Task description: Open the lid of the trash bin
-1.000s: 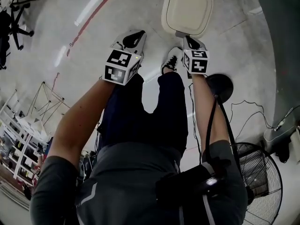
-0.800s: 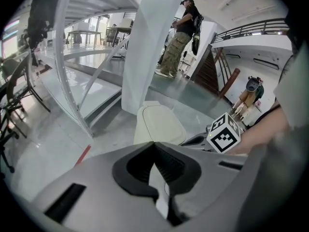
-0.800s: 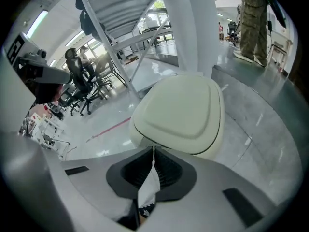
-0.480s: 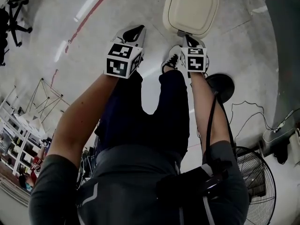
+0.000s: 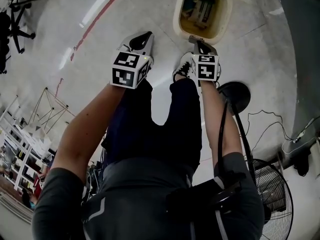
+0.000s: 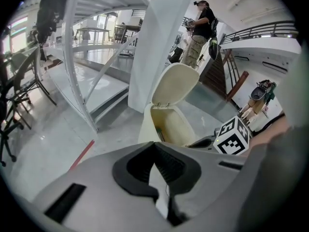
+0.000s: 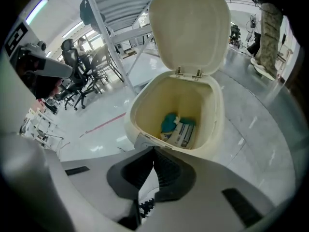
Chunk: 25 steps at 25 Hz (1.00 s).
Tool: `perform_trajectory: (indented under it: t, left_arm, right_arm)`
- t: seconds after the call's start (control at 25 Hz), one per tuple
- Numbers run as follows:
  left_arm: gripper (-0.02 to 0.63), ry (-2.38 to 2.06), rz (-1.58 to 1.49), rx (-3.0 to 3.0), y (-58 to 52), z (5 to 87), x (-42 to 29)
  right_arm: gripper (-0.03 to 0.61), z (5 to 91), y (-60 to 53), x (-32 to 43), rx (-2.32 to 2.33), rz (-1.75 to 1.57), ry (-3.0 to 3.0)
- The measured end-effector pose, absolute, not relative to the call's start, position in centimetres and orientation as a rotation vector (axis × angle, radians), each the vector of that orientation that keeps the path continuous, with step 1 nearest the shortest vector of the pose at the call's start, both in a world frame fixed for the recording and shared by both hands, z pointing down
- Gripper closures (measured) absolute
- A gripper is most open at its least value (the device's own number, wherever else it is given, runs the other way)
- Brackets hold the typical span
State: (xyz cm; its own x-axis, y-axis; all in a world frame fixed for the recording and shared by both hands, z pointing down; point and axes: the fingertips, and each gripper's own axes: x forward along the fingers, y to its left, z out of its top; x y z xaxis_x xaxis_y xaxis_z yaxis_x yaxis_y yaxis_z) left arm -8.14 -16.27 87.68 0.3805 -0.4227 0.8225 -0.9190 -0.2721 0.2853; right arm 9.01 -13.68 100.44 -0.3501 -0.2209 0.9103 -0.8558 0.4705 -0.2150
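Trash bin (image 5: 176,15) open on the floor (image 5: 90,49) in head view, just ahead of right claw (image 5: 202,45); left claw (image 5: 142,38) off to its side. Left gripper view: jaws pressed together, empty; lid (image 6: 176,83) tilted back. Right gripper view: jaws together, empty; rubbish (image 7: 177,128) inside bin.

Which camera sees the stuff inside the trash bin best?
The right gripper view: it looks straight into the open trash bin at teal and white rubbish. The head view shows it small; the left gripper view, mostly the inner wall.
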Motion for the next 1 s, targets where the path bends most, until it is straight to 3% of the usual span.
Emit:
perform_trajectory:
  t: [0.44, 1.0]
  left_arm:
    - [0.606, -1.175, 0.769, 1.884, -16.2, 83.6, -8.5]
    - [0.606, -1.157, 0.648, 2.156, -20.2, 63.1, -7.0]
  right_arm:
    - [0.551, 96.9, -14.6, 8.7, 0.954, 1.038, -1.82]
    - [0.551, 67.6, -21.5, 10.8, 1.267, 0.902, -2.071]
